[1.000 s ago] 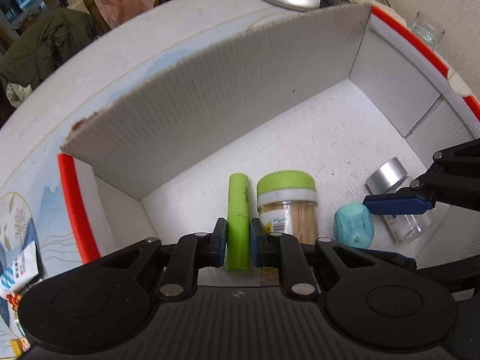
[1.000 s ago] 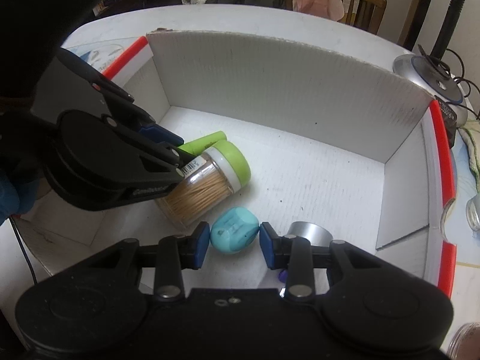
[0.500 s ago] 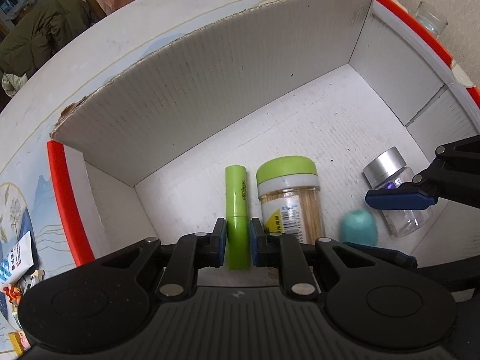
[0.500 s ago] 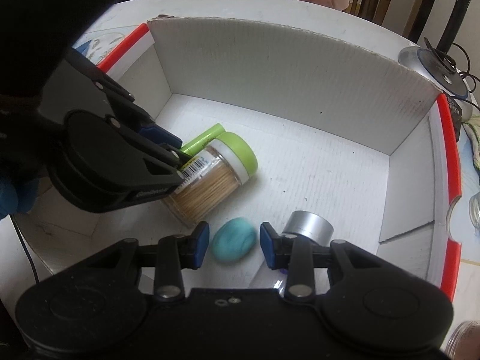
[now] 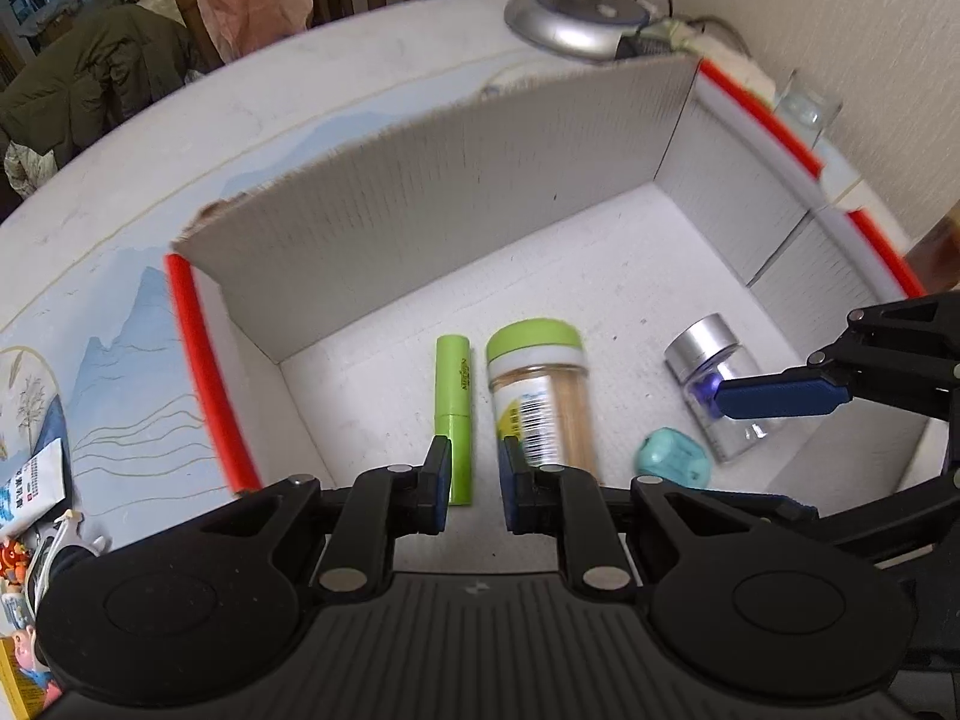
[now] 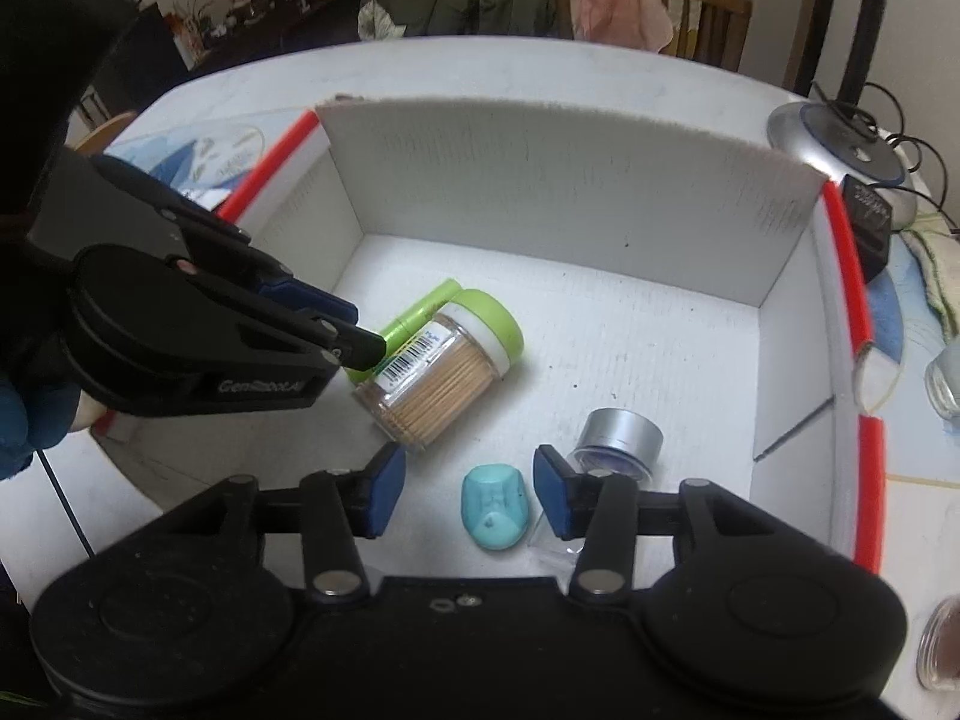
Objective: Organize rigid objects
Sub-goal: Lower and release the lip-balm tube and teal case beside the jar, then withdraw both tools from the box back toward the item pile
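A white cardboard box (image 5: 456, 204) with red-edged flaps holds several items lying on its floor: a green tube (image 5: 454, 402), a toothpick jar with a green lid (image 5: 538, 387), a teal plastic piece (image 5: 671, 457) and a clear bottle with a silver cap (image 5: 714, 387). My left gripper (image 5: 474, 483) is open and empty, raised above the tube's near end. My right gripper (image 6: 468, 495) is open and empty above the teal piece (image 6: 495, 507). The jar (image 6: 444, 369), tube (image 6: 420, 315) and bottle (image 6: 621, 438) also show in the right wrist view.
The box (image 6: 570, 180) stands on a round white table (image 5: 180, 180). A silver lamp base (image 5: 564, 18) with cables is behind it. A glass (image 5: 801, 108) stands at the right. Small packets (image 5: 30, 480) lie at the left. Chairs with clothes (image 6: 618, 6) stand beyond.
Both grippers have opened and let go, the left of the green tube and the right of the teal piece. Both have risen and drawn back; the items lie in the box.
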Demonstrator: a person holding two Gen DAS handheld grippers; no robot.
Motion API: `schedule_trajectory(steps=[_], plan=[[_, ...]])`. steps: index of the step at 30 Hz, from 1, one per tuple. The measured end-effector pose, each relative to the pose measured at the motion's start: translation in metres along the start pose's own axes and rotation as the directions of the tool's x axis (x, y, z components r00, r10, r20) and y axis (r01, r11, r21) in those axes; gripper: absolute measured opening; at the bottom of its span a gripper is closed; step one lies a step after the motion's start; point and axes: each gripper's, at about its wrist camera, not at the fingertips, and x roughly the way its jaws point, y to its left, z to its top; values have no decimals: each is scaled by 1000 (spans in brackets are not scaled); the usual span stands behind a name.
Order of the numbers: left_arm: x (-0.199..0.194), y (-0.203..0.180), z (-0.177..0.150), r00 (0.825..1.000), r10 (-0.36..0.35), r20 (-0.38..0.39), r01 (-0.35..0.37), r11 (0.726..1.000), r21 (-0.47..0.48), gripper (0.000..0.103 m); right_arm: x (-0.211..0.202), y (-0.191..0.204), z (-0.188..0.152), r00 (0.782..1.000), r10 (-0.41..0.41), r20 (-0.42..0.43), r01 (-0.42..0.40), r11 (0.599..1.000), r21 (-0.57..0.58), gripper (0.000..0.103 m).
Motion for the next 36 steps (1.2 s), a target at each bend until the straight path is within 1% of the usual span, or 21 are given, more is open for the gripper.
schedule_trajectory(steps=[4, 9, 12, 15, 17, 22, 24, 29, 31, 32, 33, 34, 35, 36], plan=[[-21, 2, -7, 998, -13, 59, 13, 1000, -5, 16, -14, 3, -4, 999, -10, 39, 9, 1000, 16, 52], [-49, 2, -14, 991, -27, 134, 29, 1000, -10, 16, -36, 9, -7, 996, -25, 88, 22, 999, 37, 54], [-66, 4, -21, 983, -36, 178, 39, 999, -13, 16, -47, 13, -11, 993, -21, 117, 14, 998, 59, 57], [-81, 6, -30, 975, -64, 211, 70, 997, -19, 16, -55, 19, -14, 990, -21, 141, 11, 997, 73, 60], [-89, 6, -35, 971, -59, 230, 64, 998, -14, 16, -61, 23, -16, 987, -17, 158, 4, 997, 83, 61], [-109, 10, -48, 957, -65, 282, 71, 997, -10, 16, -79, 34, -21, 978, -39, 203, 17, 994, 106, 64], [-118, 12, -53, 951, -70, 300, 75, 997, -4, 16, -84, 38, -23, 974, -54, 221, 28, 993, 117, 69], [-138, 21, -67, 936, -78, 343, 86, 996, -7, 16, -97, 48, -30, 962, -64, 266, 26, 989, 147, 75], [-144, 25, -73, 931, -74, 358, 82, 997, -6, 18, -100, 54, -33, 958, -70, 278, 27, 988, 155, 76], [-146, 27, -77, 928, -72, 365, 80, 997, -7, 24, -101, 57, -34, 957, -71, 282, 28, 987, 157, 77], [-149, 28, -80, 926, -72, 370, 80, 997, -7, 32, -103, 60, -36, 955, -77, 288, 31, 987, 159, 78], [-152, 30, -83, 924, -70, 375, 78, 997, -8, 38, -104, 64, -37, 952, -82, 295, 35, 986, 162, 78], [-156, 33, -87, 920, -67, 385, 77, 997, -9, 51, -106, 67, -38, 950, -86, 299, 37, 985, 167, 79], [-160, 35, -91, 915, -64, 398, 75, 997, -10, 61, -107, 70, -39, 949, -91, 303, 39, 984, 172, 80]])
